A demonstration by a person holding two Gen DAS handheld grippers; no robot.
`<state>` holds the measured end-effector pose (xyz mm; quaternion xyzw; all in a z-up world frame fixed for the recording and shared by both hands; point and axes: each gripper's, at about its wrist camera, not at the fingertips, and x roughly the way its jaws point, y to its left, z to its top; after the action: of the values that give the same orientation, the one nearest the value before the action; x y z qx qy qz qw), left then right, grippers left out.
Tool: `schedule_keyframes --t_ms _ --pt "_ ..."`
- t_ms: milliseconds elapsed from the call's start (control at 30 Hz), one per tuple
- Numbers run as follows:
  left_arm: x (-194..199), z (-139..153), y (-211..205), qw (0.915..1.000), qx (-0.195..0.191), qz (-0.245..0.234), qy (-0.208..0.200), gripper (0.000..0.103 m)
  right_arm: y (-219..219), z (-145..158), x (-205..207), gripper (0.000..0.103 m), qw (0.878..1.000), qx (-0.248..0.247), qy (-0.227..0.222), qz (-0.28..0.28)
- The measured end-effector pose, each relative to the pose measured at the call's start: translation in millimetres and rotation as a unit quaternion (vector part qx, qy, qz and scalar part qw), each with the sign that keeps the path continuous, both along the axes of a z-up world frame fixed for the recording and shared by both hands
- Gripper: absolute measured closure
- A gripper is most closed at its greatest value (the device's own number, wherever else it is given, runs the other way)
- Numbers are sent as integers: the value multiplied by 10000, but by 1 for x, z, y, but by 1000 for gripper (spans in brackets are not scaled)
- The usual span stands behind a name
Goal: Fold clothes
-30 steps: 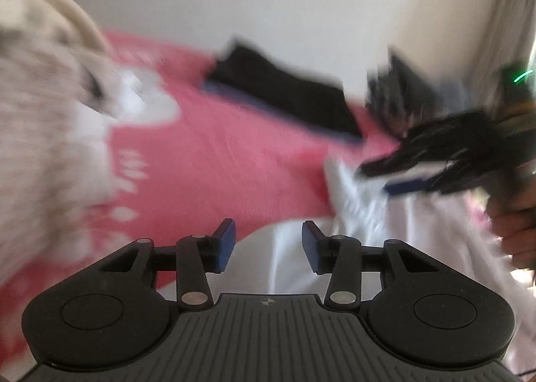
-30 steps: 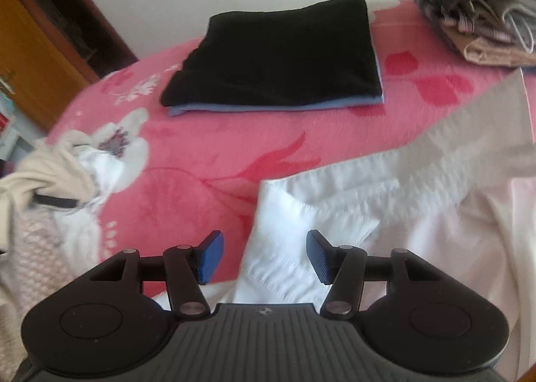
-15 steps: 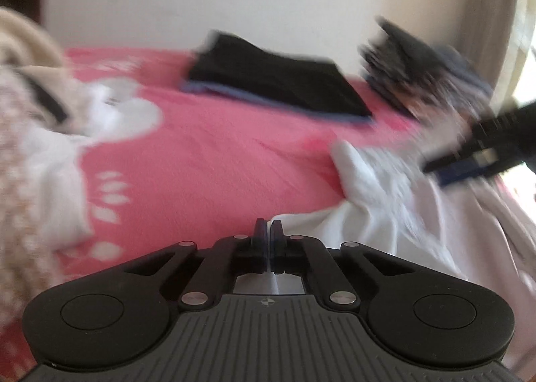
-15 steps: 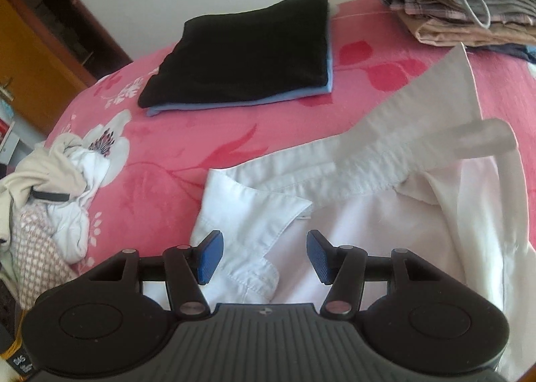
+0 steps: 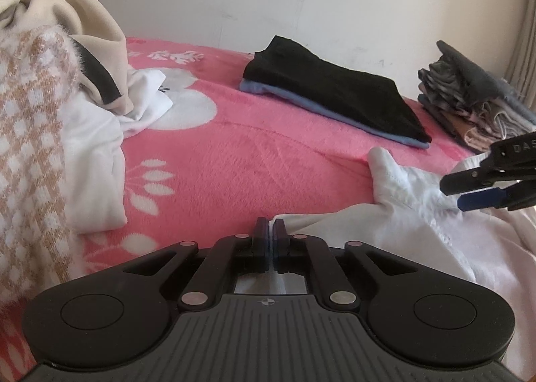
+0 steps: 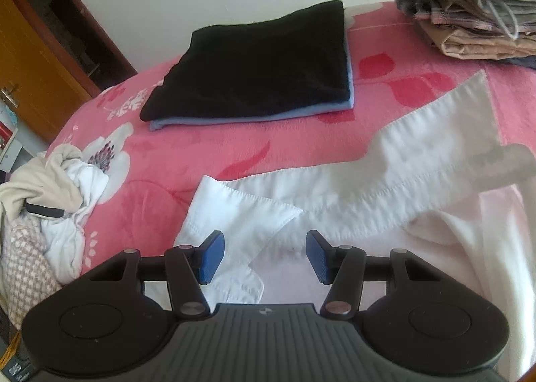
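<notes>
— Grippers first: how did they sit?
— Both tipped down toward the pink blanket (image 6: 207, 147). The left gripper (image 5: 271, 231) had its jaws pressed together on the near edge of the white shirt (image 6: 335, 187); cloth showed behind the pads. The right gripper (image 6: 263, 253) hovered with jaws apart over the collar (image 6: 241, 214), gripping nothing.
— And the shirt?
— Spread on the blanket's near right part, its collar band running lengthwise left to right, one collar tip pointing right. Behind it lay a folded black garment (image 6: 261, 63) and a folded stack (image 6: 469, 13).
</notes>
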<state>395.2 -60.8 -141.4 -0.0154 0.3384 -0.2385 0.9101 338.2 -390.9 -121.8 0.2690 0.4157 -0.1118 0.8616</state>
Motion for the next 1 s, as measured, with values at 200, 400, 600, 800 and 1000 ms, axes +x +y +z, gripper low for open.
schedule_keyframes --t_ms 200,400,600,800,1000 --pt "2 7 7 9993 -294 150 201 79 -9 7 -17 47 9993 268 -128 -209" --pt "-14 40 23 9968 -469 651 9 53 -13 58 -67 47 9980 96 -587 205" --pt "-54 101 50 9935 -656 871 -321 51 -17 108 -134 46 9925 202 -1163 315" --pt "-145 165 97 9938 -618 728 -562 43 -4 138 -215 46 9869 407 -1479 506" --pt "-260 176 148 9982 -243 539 -103 41 29 127 -291 45 9859 608 -1349 776"
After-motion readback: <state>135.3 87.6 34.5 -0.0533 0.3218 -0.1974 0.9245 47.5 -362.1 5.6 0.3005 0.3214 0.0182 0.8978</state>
